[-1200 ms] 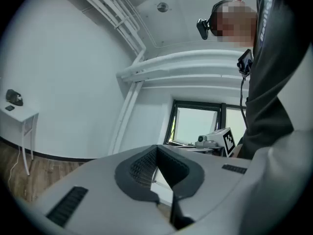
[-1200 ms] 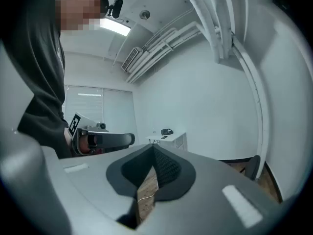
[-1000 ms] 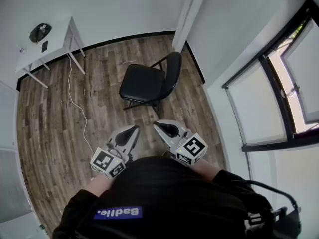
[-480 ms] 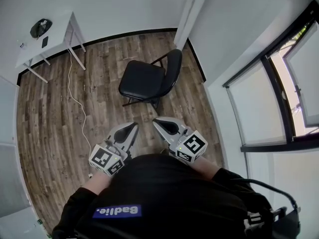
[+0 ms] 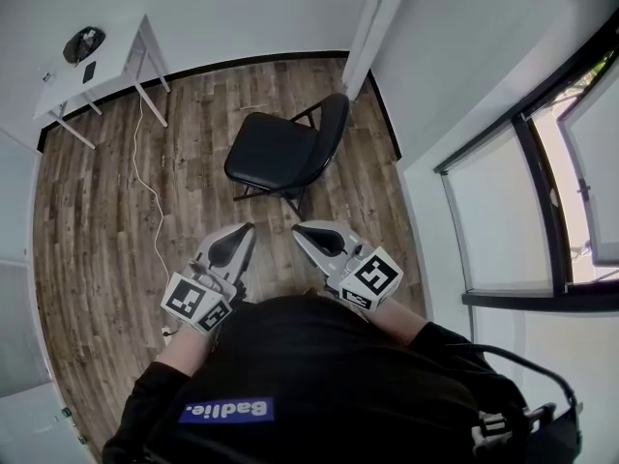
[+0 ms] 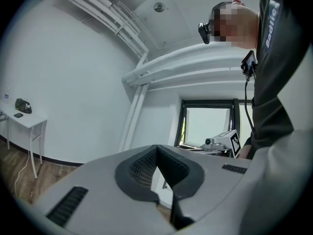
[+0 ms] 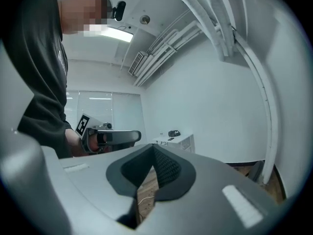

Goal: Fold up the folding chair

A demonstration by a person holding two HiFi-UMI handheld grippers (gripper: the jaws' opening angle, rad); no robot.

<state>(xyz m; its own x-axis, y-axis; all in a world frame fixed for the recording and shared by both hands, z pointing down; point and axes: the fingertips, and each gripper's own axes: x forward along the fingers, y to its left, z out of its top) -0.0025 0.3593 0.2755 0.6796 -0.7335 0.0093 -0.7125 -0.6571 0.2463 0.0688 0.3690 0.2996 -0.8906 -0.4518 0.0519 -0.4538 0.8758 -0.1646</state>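
The folding chair [image 5: 276,153] is seen unfolded on the floor [image 5: 97,230] near its far corner. The left claw [image 5: 243,231] and right claw [image 5: 299,231] are held closed, empty, apart from it.

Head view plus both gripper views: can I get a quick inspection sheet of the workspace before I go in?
Surface: wood-plank floor, bare around the chair.
Job's things: black folding chair, unfolded, standing on its legs near the white column.
Clutter: white table in the far left corner, with a dark bag-like item on it.
Grippers: left gripper and right gripper both have fingers shut on nothing; held close to the person, short of the chair.
Cables: white cable trailing from the table across the floor, left of the chair.
Surroundings: white walls, window on the right.
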